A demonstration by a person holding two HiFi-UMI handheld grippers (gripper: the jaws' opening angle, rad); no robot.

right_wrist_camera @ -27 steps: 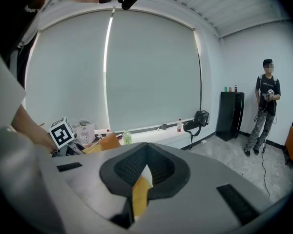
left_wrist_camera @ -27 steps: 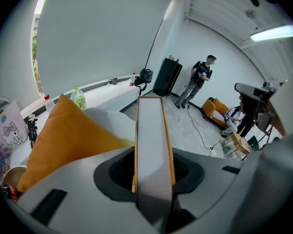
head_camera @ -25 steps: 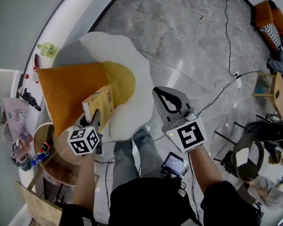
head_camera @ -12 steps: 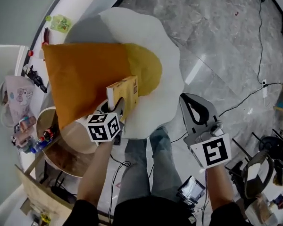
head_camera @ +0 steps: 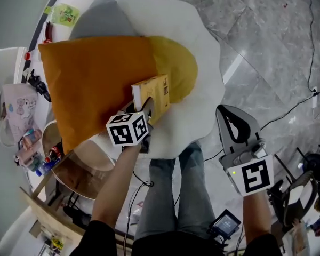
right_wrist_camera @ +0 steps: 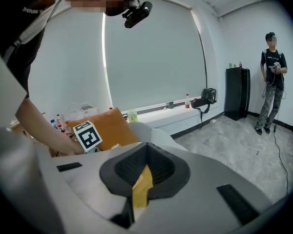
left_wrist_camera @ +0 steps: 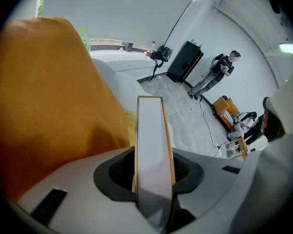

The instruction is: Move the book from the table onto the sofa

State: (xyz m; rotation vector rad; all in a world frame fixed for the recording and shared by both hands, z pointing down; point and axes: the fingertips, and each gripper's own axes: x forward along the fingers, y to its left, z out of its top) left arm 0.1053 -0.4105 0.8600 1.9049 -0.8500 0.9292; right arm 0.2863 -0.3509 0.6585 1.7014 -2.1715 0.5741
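The yellow book (head_camera: 153, 92) is clamped upright in my left gripper (head_camera: 145, 108), which is shut on its lower end. It hangs over the edge where the orange cushion (head_camera: 96, 79) meets the yellow centre of the egg-shaped white sofa (head_camera: 202, 47). In the left gripper view the book's white page edge (left_wrist_camera: 154, 140) runs straight out between the jaws of the left gripper (left_wrist_camera: 154, 179), with the orange cushion (left_wrist_camera: 44, 121) to the left. My right gripper (head_camera: 226, 113) hovers beside the sofa's right edge, shut and holding nothing. The right gripper (right_wrist_camera: 144, 182) shows only a yellow sliver through its slit.
A round wooden table (head_camera: 69, 169) with small bottles (head_camera: 42, 161) stands at the lower left, against the sofa. A bag (head_camera: 16, 111) lies further left. The person's legs (head_camera: 170, 196) stand at the sofa's near edge. Cables (head_camera: 298, 103) cross the marble floor on the right.
Both grippers have come down toward the sofa, which now looks larger. The book stays gripped and sits lower over the cushion and yellow centre. The right gripper has drifted toward the lower right.
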